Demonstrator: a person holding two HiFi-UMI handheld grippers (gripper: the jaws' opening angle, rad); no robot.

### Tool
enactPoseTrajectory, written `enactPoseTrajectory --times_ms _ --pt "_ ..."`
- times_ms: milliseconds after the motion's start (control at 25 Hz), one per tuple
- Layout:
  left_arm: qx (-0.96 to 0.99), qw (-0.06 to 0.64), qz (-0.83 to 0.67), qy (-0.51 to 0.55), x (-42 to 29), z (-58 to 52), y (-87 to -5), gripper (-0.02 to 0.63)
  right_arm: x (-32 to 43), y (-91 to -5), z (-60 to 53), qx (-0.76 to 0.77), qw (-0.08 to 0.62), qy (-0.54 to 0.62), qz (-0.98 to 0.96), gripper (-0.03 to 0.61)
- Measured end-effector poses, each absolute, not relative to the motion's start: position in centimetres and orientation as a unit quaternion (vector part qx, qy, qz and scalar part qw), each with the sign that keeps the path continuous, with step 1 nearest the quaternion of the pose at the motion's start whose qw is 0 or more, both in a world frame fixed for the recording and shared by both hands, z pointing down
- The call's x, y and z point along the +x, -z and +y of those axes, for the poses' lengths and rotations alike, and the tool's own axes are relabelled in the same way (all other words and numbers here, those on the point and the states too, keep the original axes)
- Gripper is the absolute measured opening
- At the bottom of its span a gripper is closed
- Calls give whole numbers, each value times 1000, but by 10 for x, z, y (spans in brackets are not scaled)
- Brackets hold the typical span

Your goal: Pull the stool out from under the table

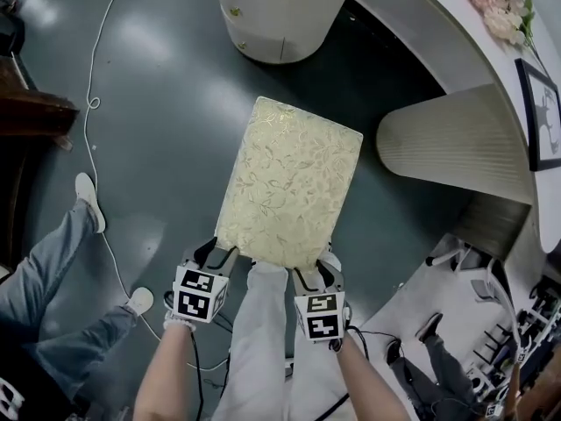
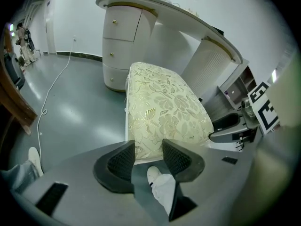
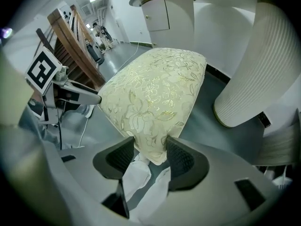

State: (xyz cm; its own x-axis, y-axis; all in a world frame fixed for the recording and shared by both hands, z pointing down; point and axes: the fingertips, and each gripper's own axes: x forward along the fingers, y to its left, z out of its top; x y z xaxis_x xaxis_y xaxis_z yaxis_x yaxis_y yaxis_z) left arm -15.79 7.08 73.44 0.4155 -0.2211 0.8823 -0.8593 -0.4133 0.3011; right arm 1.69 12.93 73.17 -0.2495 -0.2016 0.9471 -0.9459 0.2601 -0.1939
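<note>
The stool (image 1: 289, 182) has a cream cushion with a gold flower pattern. It stands on the dark floor in front of the curved white table (image 1: 438, 16), and its whole top is in sight. My left gripper (image 1: 217, 254) holds the stool's near left corner, with the pads pressed on the cushion edge (image 2: 141, 147). My right gripper (image 1: 317, 272) is shut on the near right corner (image 3: 153, 149). The left gripper view shows the stool (image 2: 164, 107) reaching toward the table. In the right gripper view the stool (image 3: 155, 88) fills the middle. My own white trouser legs hang below both pairs of jaws.
A white drawer unit (image 1: 280, 16) stands under the table's left end and a ribbed pedestal (image 1: 456, 139) to the stool's right. Another person's legs in jeans (image 1: 53, 279) are at the left. A white cable (image 1: 88, 103) runs along the floor past dark wooden furniture (image 1: 26, 112).
</note>
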Motion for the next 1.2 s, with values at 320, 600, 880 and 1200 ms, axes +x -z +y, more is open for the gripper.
enactPoseTrajectory --times_ms 320,600,880,1200 --pt "723 418 -376 -400 -161 90 -744 204 18 -740 140 408 454 -435 -662 233" --pt "710 421 -391 -407 -164 88 -739 209 31 -733 136 399 466 -446 -652 182" --pt "724 390 -431 -370 -148 52 -682 17 59 -685 86 411 443 -390 -695 40" --pt "795 321 -398 -327 -108 3 -572 17 47 -591 24 419 381 -348 -747 40"
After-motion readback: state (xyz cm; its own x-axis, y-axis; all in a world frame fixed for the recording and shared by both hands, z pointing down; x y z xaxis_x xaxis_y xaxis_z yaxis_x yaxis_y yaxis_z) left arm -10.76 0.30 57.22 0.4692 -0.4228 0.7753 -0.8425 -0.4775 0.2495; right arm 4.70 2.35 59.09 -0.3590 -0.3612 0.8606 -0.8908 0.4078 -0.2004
